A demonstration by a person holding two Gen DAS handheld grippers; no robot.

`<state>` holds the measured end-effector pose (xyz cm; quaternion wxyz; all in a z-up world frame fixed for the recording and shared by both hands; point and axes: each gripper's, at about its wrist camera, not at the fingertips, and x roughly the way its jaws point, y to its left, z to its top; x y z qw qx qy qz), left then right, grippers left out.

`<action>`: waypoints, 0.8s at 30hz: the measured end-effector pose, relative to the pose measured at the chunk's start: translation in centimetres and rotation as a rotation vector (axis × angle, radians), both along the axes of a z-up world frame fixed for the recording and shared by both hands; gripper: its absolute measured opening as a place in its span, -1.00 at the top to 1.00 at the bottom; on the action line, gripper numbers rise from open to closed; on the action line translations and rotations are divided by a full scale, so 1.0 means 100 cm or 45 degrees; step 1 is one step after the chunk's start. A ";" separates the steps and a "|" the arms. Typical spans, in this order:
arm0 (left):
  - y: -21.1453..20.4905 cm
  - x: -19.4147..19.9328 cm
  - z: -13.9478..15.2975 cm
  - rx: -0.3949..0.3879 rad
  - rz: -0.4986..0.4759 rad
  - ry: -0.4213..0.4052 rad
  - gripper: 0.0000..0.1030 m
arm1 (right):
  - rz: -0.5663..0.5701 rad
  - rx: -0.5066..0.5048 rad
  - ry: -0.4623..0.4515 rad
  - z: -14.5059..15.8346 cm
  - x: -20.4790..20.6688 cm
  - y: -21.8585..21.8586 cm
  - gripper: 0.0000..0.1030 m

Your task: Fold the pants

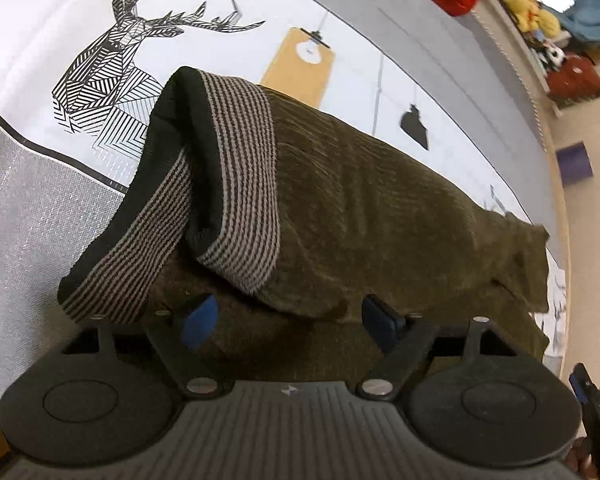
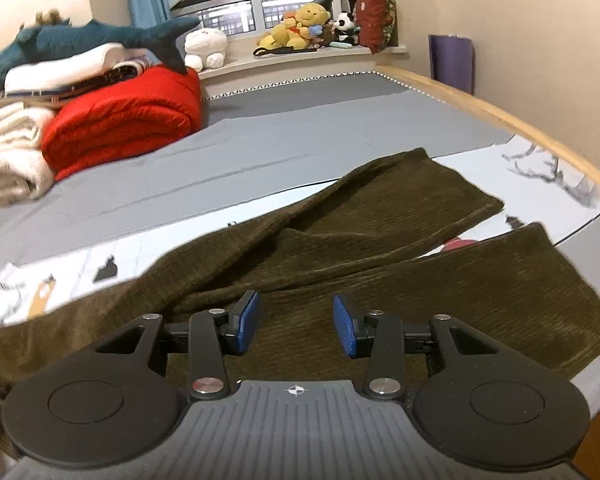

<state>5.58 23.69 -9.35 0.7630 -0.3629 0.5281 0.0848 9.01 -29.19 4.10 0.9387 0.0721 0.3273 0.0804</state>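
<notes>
Left wrist view: my left tool is spread, empty, over the pants on the bed. Right tool is half-spread, gripping nothing. I worry the waistband stays bunched and the splayed legs fold crooked.

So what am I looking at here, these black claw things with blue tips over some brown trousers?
There is no robot: a person holds a two-finger gripper in each hand, each carrying a wide-angle camera looking along its fingers. One picture is from the left gripper, the other from the right gripper. Both hover with jaws open, holding nothing. Beneath lie olive-brown corduroy pants on a bed with a grey and white printed cover. The left view shows their striped elastic waistband, partly turned over; the right view shows the two legs apart. They look half folded at most.
</notes>
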 end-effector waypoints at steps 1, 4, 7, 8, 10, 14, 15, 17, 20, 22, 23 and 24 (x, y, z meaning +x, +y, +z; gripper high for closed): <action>0.001 0.003 -0.001 0.013 0.013 0.007 -0.62 | -0.008 0.037 0.010 0.000 0.005 -0.002 0.13; 0.004 0.010 -0.004 0.030 0.051 0.014 -0.60 | -0.042 0.167 0.059 0.000 0.031 -0.012 0.02; 0.008 0.013 -0.003 0.044 0.071 0.001 -0.58 | -0.127 0.303 0.116 -0.008 0.066 -0.025 -0.01; 0.009 0.013 -0.003 0.047 0.073 0.000 -0.55 | -0.159 0.338 0.141 -0.012 0.079 -0.029 -0.01; 0.012 0.013 -0.003 0.055 0.085 0.003 -0.38 | -0.200 0.396 0.187 -0.023 0.104 -0.033 -0.01; 0.021 0.009 -0.001 0.105 0.113 0.017 0.11 | -0.238 0.438 0.250 -0.043 0.148 -0.032 -0.01; 0.021 0.010 0.002 0.131 0.108 0.009 0.18 | -0.244 0.441 0.260 -0.047 0.157 -0.030 -0.01; 0.020 0.012 0.008 0.181 0.091 -0.018 0.27 | -0.272 0.454 0.271 -0.054 0.175 -0.029 -0.01; 0.013 0.017 0.015 0.269 0.054 -0.034 0.30 | -0.296 0.501 0.292 -0.067 0.203 -0.026 -0.06; 0.011 0.020 0.015 0.289 0.048 -0.027 0.30 | -0.311 0.511 0.303 -0.074 0.224 -0.022 -0.08; 0.011 0.021 0.015 0.289 0.049 -0.019 0.30 | -0.317 0.517 0.309 -0.079 0.234 -0.019 -0.12; 0.011 0.022 0.014 0.286 0.051 -0.013 0.30 | -0.323 0.523 0.313 -0.084 0.242 -0.017 -0.13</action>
